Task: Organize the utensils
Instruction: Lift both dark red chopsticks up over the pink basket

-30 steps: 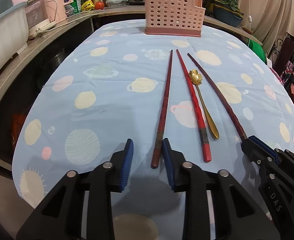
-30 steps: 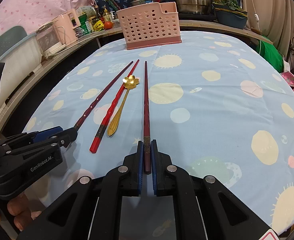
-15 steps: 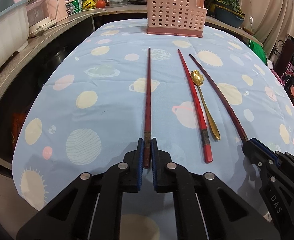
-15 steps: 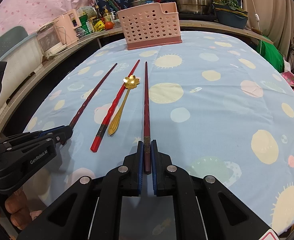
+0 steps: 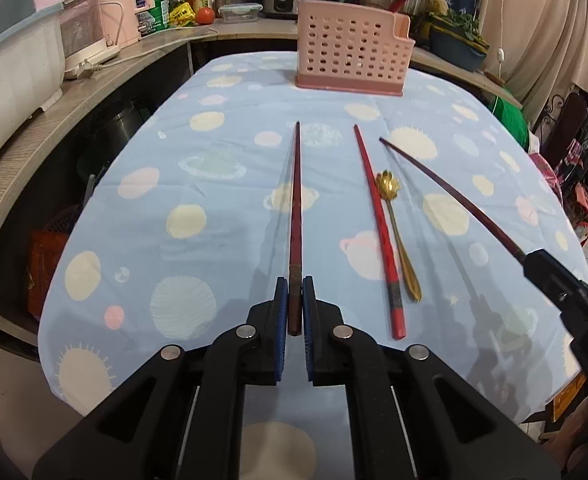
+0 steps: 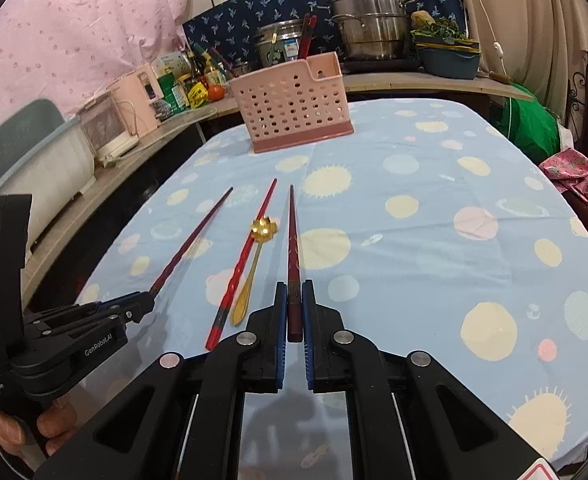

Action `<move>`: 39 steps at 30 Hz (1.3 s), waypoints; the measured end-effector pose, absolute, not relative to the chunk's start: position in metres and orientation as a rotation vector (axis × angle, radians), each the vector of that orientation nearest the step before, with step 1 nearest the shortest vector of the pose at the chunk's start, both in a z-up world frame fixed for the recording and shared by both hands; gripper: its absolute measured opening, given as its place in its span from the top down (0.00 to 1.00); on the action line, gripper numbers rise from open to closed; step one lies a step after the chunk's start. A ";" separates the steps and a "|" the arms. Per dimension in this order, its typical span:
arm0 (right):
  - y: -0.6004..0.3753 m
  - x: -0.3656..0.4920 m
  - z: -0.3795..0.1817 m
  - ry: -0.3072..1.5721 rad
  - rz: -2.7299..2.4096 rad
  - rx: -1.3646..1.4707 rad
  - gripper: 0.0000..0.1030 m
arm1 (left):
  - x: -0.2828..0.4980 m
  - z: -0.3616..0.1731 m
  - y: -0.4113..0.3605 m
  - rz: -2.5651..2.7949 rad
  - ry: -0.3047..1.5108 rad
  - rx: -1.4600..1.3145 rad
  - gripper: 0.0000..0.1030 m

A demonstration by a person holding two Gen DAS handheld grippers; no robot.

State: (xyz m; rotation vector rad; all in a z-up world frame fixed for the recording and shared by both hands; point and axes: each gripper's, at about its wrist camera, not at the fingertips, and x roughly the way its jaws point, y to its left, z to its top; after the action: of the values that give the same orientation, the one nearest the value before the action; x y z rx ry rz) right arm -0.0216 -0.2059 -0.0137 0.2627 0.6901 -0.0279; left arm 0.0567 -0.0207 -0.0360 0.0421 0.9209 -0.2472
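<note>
In the left wrist view my left gripper [image 5: 294,285] is shut on the near end of a dark red chopstick [image 5: 295,208], which points toward the pink perforated basket [image 5: 350,56]. A bright red chopstick [image 5: 378,216] and a gold flower-bowl spoon [image 5: 398,236] lie on the cloth to its right. My right gripper [image 6: 294,286] is shut on a second dark red chopstick [image 6: 293,240], held clear of the cloth above its shadow. In the right wrist view the left gripper [image 6: 147,303] shows at lower left, with the basket [image 6: 294,104] far ahead.
A blue planet-print tablecloth [image 5: 197,184] covers the table. A counter [image 5: 93,80] with appliances, bottles and pots wraps round the left and far sides. A green bag [image 6: 530,124] and clutter sit at the right. A hand [image 6: 25,428] holds the left gripper.
The left jaws closed on the dark red chopstick and turned it straight ahead. The right gripper rose, lifting its chopstick off the cloth.
</note>
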 end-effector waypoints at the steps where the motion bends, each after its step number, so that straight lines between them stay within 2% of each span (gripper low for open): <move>1: -0.209 -0.022 -0.006 0.673 -0.032 0.269 0.93 | 0.056 -0.032 -0.020 -0.247 0.914 0.038 0.93; 16: -0.253 -0.010 0.076 0.457 -0.065 0.319 0.93 | 0.082 0.052 -0.004 -0.233 0.758 -0.027 0.93; 39: -0.289 0.057 0.134 0.371 -0.005 0.378 0.93 | 0.167 0.147 -0.017 -0.275 0.623 -0.100 0.93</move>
State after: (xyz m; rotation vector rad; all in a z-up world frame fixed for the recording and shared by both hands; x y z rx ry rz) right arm 0.0572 -0.2887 0.1339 0.3775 0.3707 -0.0048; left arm 0.1669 -0.0170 0.1474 -0.0998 0.6231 -0.2752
